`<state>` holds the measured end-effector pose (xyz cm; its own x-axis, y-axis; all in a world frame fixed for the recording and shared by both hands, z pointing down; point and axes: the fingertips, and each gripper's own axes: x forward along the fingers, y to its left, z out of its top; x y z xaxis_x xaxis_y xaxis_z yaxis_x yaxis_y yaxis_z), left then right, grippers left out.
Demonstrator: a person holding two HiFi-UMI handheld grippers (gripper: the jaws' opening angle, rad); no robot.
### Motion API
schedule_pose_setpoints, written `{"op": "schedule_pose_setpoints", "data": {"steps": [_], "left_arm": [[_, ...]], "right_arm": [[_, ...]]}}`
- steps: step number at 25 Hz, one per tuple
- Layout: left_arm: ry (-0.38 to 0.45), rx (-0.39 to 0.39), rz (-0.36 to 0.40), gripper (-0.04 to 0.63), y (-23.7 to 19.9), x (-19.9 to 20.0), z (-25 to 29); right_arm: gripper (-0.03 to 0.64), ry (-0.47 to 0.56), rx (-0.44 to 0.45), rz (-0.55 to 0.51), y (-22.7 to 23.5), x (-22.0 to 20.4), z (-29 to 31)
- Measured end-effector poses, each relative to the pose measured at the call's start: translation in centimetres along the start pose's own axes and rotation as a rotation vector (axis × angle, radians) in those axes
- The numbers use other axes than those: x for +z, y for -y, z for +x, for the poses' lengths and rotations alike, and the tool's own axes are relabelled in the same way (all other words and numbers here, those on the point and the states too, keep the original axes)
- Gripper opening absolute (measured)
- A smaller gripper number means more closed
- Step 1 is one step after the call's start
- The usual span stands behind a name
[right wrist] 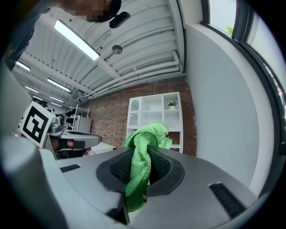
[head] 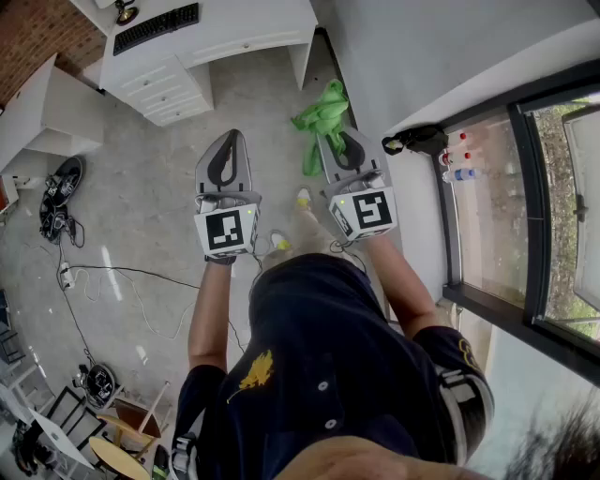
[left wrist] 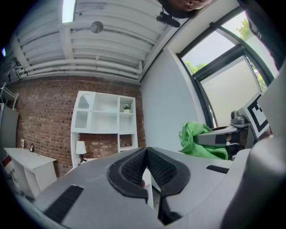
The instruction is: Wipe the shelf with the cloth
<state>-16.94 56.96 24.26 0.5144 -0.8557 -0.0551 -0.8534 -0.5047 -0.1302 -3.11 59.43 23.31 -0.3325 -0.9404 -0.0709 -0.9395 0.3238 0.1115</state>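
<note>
Looking down in the head view, both grippers are held out side by side over the grey floor (head: 141, 206), pointing away from the person. The left gripper (head: 229, 141) has nothing at its tips. The right gripper (head: 335, 141) has a green cloth (head: 322, 117) bunched at its tips, part of it hanging past them. A white desk (head: 234, 28) with a black keyboard (head: 157, 26) stands ahead, and a window (head: 525, 187) is on the right. In the left gripper view, the left gripper (left wrist: 146, 154) has its jaws pressed together with nothing between them. The cloth (left wrist: 194, 141) shows off to the right, wrapped round the right gripper's (left wrist: 223, 136) tip and apart from the left one. A white shelf (left wrist: 105, 120) stands well ahead against a brick wall (left wrist: 40, 112). In the right gripper view, the right gripper (right wrist: 142, 167) is pinching the cloth (right wrist: 142, 147): a twisted strand runs down between the jaws and a wad sticks up above the tips. The shelf (right wrist: 156, 114) is well beyond the cloth, not touching it. The left gripper (right wrist: 73, 138) shows at the left.
</note>
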Motion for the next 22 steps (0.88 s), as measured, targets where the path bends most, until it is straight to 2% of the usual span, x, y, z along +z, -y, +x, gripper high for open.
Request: {"op": "schedule_pose_setpoints", "data": {"steps": [7,15,19,22], "left_arm": [[-0.005,0.006,0.006,0.018,-0.2,0.1,-0.1],[-0.030,0.054,0.020,0.018,-0.8,-0.4,2.8],[-0.013,0.036,0.013,0.018,-0.9,0.4,4.5],[-0.033,0.031,0.023,0.018,-1.9,0.4,6.9]], "right_arm": [[0.046,-0.003,0.001,0.003,-0.2,-0.2,0.0],[0.046,0.006,-0.023,0.053,2.6,-0.5,1.3],[0.046,0.003,-0.010,0.066,4.2,-0.6,3.3],[0.046,0.013,0.018,0.080,5.3,-0.5,6.4]]}}
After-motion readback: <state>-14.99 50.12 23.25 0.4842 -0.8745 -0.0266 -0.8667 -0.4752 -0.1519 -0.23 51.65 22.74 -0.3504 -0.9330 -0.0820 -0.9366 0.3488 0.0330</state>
